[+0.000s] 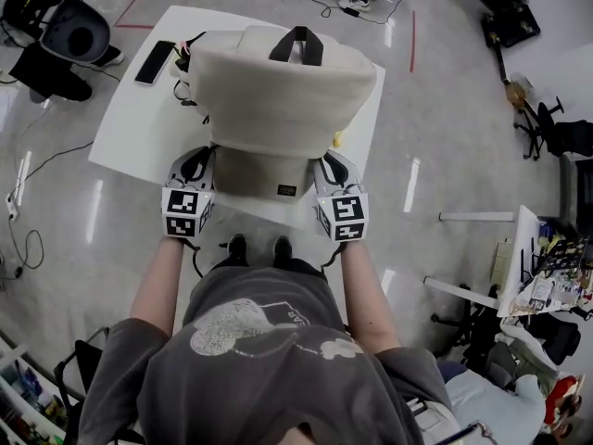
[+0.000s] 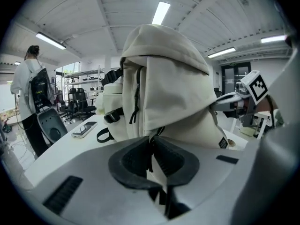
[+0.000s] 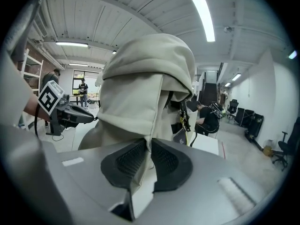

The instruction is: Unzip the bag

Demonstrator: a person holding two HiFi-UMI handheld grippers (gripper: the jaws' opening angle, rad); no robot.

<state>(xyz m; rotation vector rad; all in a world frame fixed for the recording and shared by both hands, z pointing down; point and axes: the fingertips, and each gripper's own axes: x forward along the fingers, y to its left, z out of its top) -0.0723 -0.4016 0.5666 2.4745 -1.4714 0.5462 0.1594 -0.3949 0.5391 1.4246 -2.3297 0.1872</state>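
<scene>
The bag (image 1: 278, 100) stands on the table (image 1: 130, 123) just before us, long axis upright, handle (image 1: 296, 44) on top, front pocket (image 1: 264, 176) toward us. With the left gripper (image 2: 151, 159) we clamp a thin dark zipper pull (image 2: 150, 143). The right gripper (image 3: 149, 156) is closed on a cream fold (image 3: 143, 161) of the bag, probably to brace it.

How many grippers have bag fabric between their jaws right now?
2. The left gripper grips the bag at its near left corner, and the right gripper grips its near right corner. Both show plainly.
</scene>
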